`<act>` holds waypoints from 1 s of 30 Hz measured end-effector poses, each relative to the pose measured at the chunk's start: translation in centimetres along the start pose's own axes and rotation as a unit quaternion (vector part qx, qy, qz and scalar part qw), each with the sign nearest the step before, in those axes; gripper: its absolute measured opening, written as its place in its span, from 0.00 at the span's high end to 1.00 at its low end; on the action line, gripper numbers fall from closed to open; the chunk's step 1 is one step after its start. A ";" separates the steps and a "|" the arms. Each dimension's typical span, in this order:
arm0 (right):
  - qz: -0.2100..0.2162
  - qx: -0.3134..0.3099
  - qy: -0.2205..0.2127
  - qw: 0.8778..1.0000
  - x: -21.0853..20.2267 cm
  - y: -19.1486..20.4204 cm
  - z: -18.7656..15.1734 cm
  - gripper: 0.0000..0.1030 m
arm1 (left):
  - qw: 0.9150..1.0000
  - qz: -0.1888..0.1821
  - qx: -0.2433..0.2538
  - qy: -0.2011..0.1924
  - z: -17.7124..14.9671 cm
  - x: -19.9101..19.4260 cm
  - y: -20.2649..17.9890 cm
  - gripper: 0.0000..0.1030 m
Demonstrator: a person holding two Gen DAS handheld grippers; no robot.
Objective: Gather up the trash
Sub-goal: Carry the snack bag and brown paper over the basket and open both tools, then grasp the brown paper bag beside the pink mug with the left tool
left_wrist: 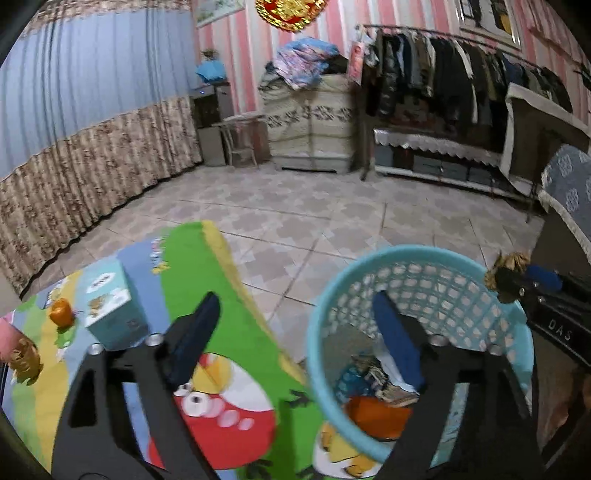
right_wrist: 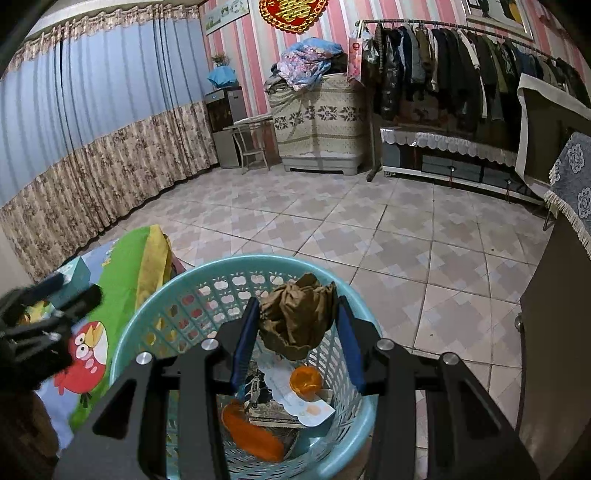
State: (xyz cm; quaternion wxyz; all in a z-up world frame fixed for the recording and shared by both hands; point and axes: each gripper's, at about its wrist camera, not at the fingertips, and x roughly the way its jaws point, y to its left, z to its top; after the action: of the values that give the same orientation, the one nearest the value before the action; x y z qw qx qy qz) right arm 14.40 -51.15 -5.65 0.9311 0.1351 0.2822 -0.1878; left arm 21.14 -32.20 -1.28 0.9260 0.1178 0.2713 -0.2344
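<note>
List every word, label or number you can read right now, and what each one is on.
"DAS" – white letters on the black body of the right gripper, seen from the left wrist view.
Teal box on the cartoon mat: printed labels, too blurred to read.
Red and gold wall ornament: a decorative character, cropped, not legible.
Paper slip in the basket: print too small.

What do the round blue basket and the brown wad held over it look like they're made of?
The round light-blue lattice basket looks like moulded plastic: smooth, slightly glossy rim and regular apple-shaped cut-outs. The crumpled brown wad, gripped in the right hand-held gripper, looks like matte paper, given its sharp creases, though thin cloth is possible.
</note>
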 end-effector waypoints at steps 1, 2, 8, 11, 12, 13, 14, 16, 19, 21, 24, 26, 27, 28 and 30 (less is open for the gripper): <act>0.000 -0.002 0.000 1.000 0.1 0.2 -0.1 0.59 | 1.000 0.002 -0.003 -0.001 0.0 -0.1 0.3 0.16; -0.001 -0.005 0.000 1.000 0.1 0.4 -0.2 0.59 | 1.000 0.009 -0.006 -0.002 0.1 -0.2 0.9 0.16; 0.008 -0.020 0.000 1.000 0.3 2.3 -0.4 0.59 | 0.999 0.035 -0.033 -0.010 0.0 -1.2 3.8 0.08; 0.013 -0.022 0.000 1.000 0.2 2.8 -0.4 0.57 | 0.998 0.053 -0.033 -0.016 -0.4 -2.0 5.3 0.06; 0.014 -0.021 0.000 1.000 0.2 2.9 -0.4 0.57 | 0.997 0.063 -0.031 -0.019 -0.7 -2.4 6.0 0.06; 0.011 -0.021 0.001 1.000 0.2 3.0 -0.4 0.57 | 0.997 0.071 -0.031 -0.021 -1.0 -2.7 6.7 0.06; 0.010 -0.020 0.003 1.000 0.3 3.1 -0.4 0.55 | 0.996 0.080 -0.032 -0.022 -1.3 -3.0 7.6 0.06; 0.008 -0.016 0.010 1.000 0.6 3.0 -0.1 0.39 | 0.995 0.094 -0.038 -0.021 -1.7 -3.6 9.4 0.05; 0.003 -0.012 0.005 1.000 0.6 3.3 -0.1 0.24 | 0.992 0.115 -0.051 -0.019 -2.5 -4.5 12.4 0.05; -0.004 -0.012 0.004 1.000 0.6 3.5 -0.2 0.17 | 0.989 0.133 -0.063 -0.014 -3.1 -4.9 14.9 0.05; -0.007 -0.006 0.002 1.000 0.6 3.9 -0.2 0.15 | 0.983 0.165 -0.081 -0.007 -3.9 -5.3 19.0 0.05; -0.006 -0.004 0.003 1.000 0.7 4.3 -0.2 0.15 | 0.978 0.189 -0.090 0.001 -4.6 -5.4 21.8 0.05; -0.006 -0.005 0.004 1.000 0.8 4.5 -0.2 0.15 | 0.976 0.197 -0.095 0.005 -4.9 -5.4 23.0 0.05; -0.007 -0.007 0.005 1.000 0.8 4.9 -0.2 0.15 | 0.974 0.203 -0.101 0.008 -5.2 -5.5 24.1 0.05; -0.011 -0.012 0.005 1.000 0.9 5.6 -0.4 0.15 | 0.970 0.215 -0.111 0.012 -5.7 -5.5 26.0 0.05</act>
State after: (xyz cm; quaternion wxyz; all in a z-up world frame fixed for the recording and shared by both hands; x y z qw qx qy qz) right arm 17.28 -46.21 -5.65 0.9293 0.1219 0.2900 -0.1936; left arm 27.50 -5.77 -0.52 0.9586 0.0731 0.2751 0.0032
